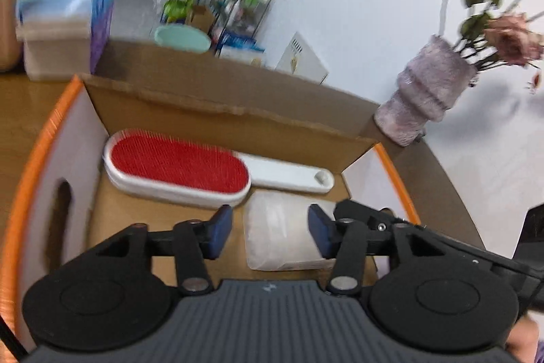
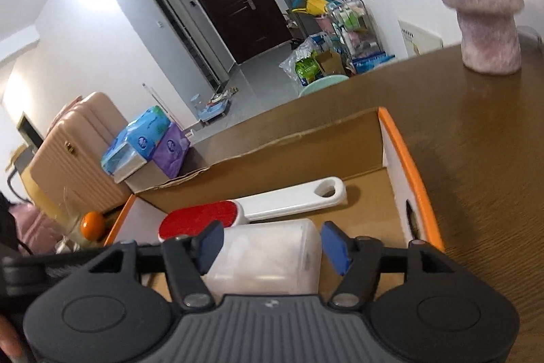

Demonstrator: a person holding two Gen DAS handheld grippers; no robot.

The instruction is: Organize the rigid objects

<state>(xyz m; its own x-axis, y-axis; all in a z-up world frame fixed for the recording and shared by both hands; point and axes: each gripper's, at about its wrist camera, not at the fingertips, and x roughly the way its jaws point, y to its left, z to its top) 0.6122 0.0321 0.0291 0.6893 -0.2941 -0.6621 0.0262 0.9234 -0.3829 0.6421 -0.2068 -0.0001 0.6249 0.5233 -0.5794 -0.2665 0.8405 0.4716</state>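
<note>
At the left of the left wrist view, the red-faced brush (image 1: 180, 165) lies flat in the cardboard box (image 1: 217, 104), its white handle running right. Just below centre sits the translucent plastic container (image 1: 282, 233), resting on the box floor between the left gripper (image 1: 270, 232) pads, whose jaws stand spread with a gap on the left side. It looks light, stiff and smooth, likely slippery; its flat side walls seem the best hold. The right wrist view shows the right gripper (image 2: 272, 244) spread around the same container from the other side, plus an orange (image 2: 92, 224) outside the box at lower left. The left view alone shows the flowers (image 1: 503, 33), upper right.
</note>
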